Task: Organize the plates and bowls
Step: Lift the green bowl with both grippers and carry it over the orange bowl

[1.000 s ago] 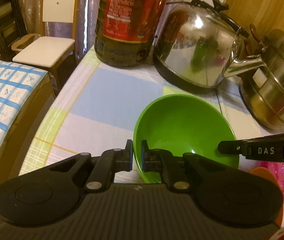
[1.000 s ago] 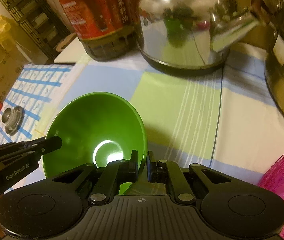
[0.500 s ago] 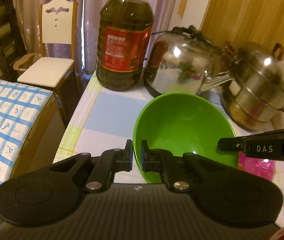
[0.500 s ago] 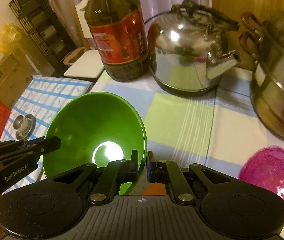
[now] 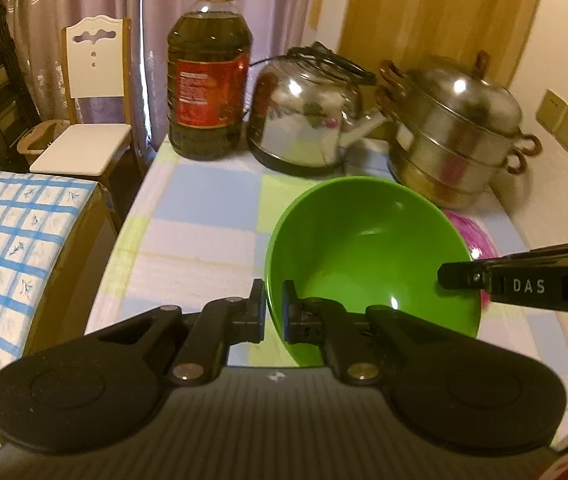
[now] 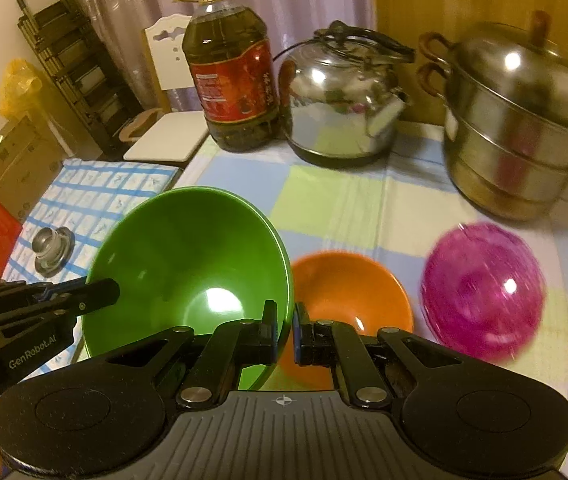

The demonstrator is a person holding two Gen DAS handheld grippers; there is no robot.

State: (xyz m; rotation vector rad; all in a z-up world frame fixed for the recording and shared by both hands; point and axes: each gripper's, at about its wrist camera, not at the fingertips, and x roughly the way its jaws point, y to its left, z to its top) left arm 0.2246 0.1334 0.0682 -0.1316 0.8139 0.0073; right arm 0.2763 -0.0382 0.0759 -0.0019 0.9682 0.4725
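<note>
A green bowl (image 5: 372, 256) is held in the air above the checked tablecloth by both grippers. My left gripper (image 5: 273, 312) is shut on its left rim. My right gripper (image 6: 285, 328) is shut on its right rim; the bowl also shows in the right wrist view (image 6: 188, 264). The right gripper's fingers (image 5: 484, 278) show at the bowl's far rim in the left wrist view, and the left gripper's fingers (image 6: 76, 296) show in the right wrist view. An orange bowl (image 6: 348, 292) and a pink bowl (image 6: 484, 296) sit on the table below.
At the back of the table (image 6: 336, 196) stand an oil bottle (image 6: 232, 80), a steel kettle (image 6: 344, 96) and a stacked steel steamer pot (image 6: 524, 120). A blue-checked surface (image 5: 16, 232) with a small metal object lies left. A white chair (image 5: 92, 108) stands behind.
Both grippers have lifted the green bowl up and back from the table. The orange and pink bowls have come into view below it.
</note>
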